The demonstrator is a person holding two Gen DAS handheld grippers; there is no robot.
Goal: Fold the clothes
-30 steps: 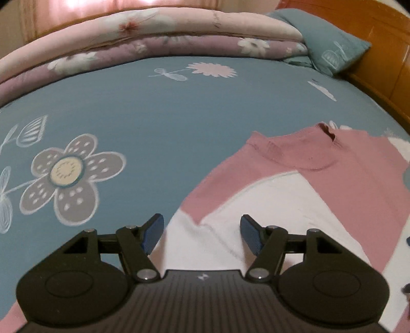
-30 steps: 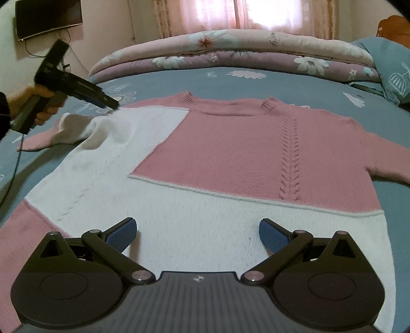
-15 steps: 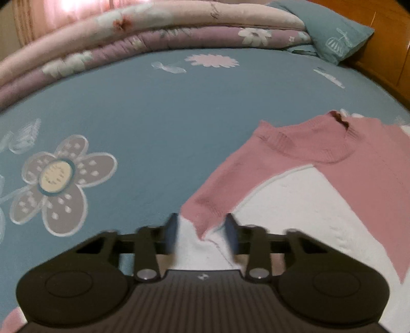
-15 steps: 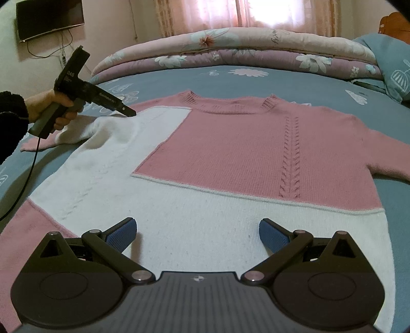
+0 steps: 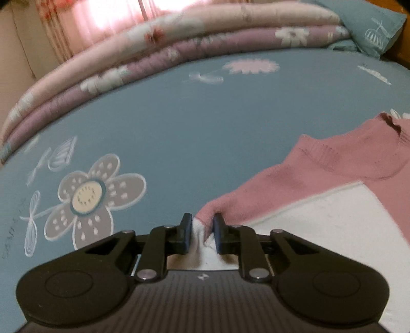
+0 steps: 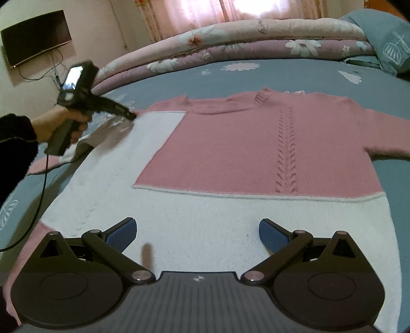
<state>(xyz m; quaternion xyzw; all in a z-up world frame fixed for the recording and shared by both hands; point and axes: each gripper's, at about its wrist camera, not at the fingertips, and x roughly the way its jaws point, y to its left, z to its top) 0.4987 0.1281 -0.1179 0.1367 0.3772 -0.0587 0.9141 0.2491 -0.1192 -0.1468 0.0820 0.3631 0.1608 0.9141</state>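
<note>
Daylight is coming through the pink curtains [image 6: 205, 15] and blowing out to white glare there. Room light is staying soft and warm, shadows faint. Fisheye is bending the bed [image 5: 179, 123] hard at the edges. Left gripper [image 6: 129, 116] and the quilt [image 5: 179, 43] are smearing with motion blur.

Left wrist view: low, close at sweater [image 5: 320, 179] shoulder, facing folded quilt [image 5: 179, 43]. Right wrist view: from hem, facing same quilt; both share sweater.

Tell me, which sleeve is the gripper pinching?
The sleeve beside the white panel: the left gripper has just closed on its shoulder. The other sleeve, all pink, lies flat and untouched.
</note>
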